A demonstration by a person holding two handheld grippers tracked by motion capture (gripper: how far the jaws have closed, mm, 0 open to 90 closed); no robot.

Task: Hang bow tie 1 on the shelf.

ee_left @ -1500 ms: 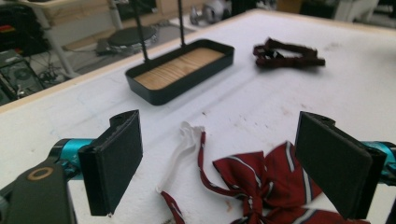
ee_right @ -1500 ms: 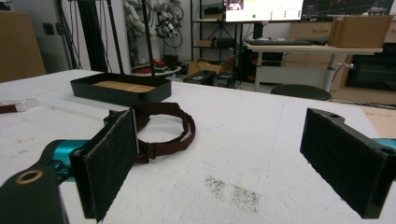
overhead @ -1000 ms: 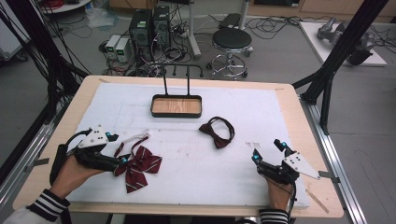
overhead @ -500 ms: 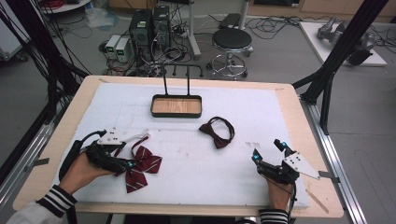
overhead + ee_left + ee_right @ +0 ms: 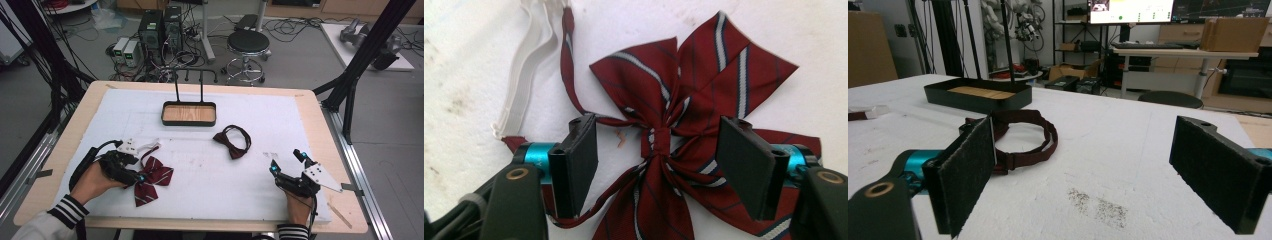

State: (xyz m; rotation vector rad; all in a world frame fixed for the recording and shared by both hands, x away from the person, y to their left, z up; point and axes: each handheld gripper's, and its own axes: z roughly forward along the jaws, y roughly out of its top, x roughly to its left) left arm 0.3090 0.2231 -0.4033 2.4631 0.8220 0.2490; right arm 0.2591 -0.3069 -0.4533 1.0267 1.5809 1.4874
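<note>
Two grippers: our left gripper spreads its fingers astride the striped red bow tie's knot, ready to pinch; our right gripper rests released on the table.

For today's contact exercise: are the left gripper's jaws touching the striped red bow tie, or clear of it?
Cannot tell. In the left gripper view the left gripper stands open, jaws either side of the knot of the striped red bow tie, overlapping its cloth, but whether they rest on it is unclear.
</note>
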